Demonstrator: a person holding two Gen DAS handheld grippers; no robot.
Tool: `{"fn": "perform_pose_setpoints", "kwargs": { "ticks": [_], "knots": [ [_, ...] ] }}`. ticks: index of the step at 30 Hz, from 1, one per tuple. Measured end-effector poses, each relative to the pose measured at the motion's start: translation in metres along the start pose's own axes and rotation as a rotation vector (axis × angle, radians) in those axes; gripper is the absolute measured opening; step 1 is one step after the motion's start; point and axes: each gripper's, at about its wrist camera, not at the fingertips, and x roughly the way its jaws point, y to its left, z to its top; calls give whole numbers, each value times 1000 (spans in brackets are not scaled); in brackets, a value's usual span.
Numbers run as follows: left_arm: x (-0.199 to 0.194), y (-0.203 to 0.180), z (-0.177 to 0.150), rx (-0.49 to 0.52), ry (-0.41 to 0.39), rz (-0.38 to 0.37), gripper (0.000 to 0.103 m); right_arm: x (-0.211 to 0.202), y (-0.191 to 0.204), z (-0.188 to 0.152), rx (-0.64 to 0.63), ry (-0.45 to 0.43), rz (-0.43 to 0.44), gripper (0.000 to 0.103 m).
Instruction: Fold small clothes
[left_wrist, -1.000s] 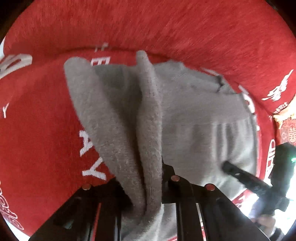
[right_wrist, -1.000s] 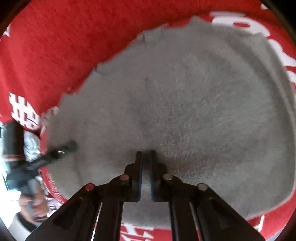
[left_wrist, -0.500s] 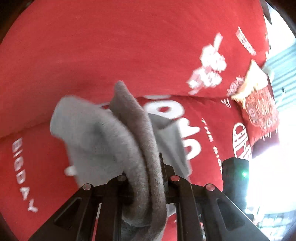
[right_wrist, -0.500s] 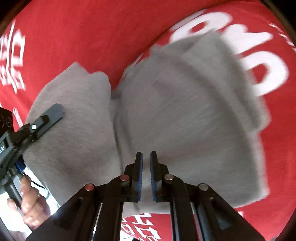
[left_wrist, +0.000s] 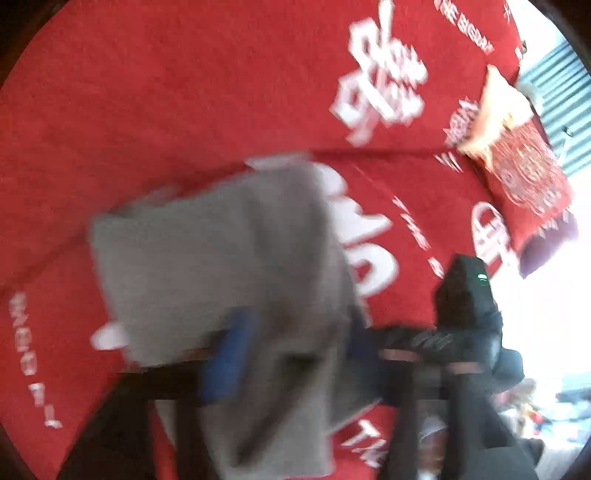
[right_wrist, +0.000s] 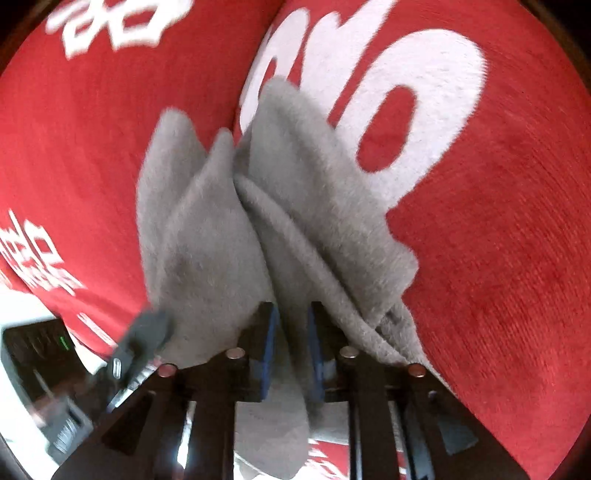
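A small grey fleece garment (left_wrist: 221, 258) lies folded over on itself on the red cloth (left_wrist: 184, 92). In the blurred left wrist view my left gripper (left_wrist: 295, 350) has its jaws opening wide. The grey cloth sags loose between the blue pad (left_wrist: 229, 354) and the other finger. In the right wrist view the same garment (right_wrist: 295, 184) is bunched in folds. My right gripper (right_wrist: 291, 339) has its jaws opening, and a fold of grey cloth hangs slack in the gap between the blue pads. The two grippers are close together at the same end of the garment.
The red cloth (right_wrist: 498, 258) bears large white lettering (right_wrist: 424, 92). A red patterned cushion (left_wrist: 521, 173) lies at the far right beside a slatted grey wall (left_wrist: 554, 92). The right gripper's black housing (left_wrist: 465, 295) stands at the right. The left gripper's finger (right_wrist: 144, 328) shows at the lower left.
Both grippers carried the pinched grey garment sideways across the red cloth, doubling it over. The left jaws have sprung wide and the right jaws have parted, so the cloth hangs loose.
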Motion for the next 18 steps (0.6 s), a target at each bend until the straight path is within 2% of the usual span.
{"fn": "perform_pose_setpoints", "kwargs": {
  "ticks": [1,3,5,7,10,11,13,14,15,16,17,18],
  "knots": [
    [-16,13,-6,-16,-69,49,86,-9,-5,1,28,-9,41,45],
    [-28,32,-9,-47,-90,90,86,-20,-10,10,83,-22,133,59],
    [-27,55,-14,-111,-66,132,86,-19,-11,14,95,-5,169,64],
    [-15,78,-22,-167,-8,188,86,-23,-12,22,105,7,210,72],
    [-5,101,-38,-210,44,256,86,-14,-5,27,122,3,273,80],
    [-4,106,-43,-226,44,277,86,-17,-3,29,117,4,271,81],
    [0,108,-51,-242,55,286,86,-15,6,35,58,38,157,82],
    [2,109,-55,-249,67,291,86,-3,13,25,19,57,88,81],
    [4,108,-57,-251,73,294,86,7,37,27,-26,75,22,74],
    [9,103,-56,-250,71,296,86,10,46,27,-78,87,-49,43],
    [8,101,-57,-244,64,302,86,14,56,26,-139,96,-134,20],
    [7,100,-58,-235,60,308,86,17,74,22,-241,87,-239,15]
  ]
}}
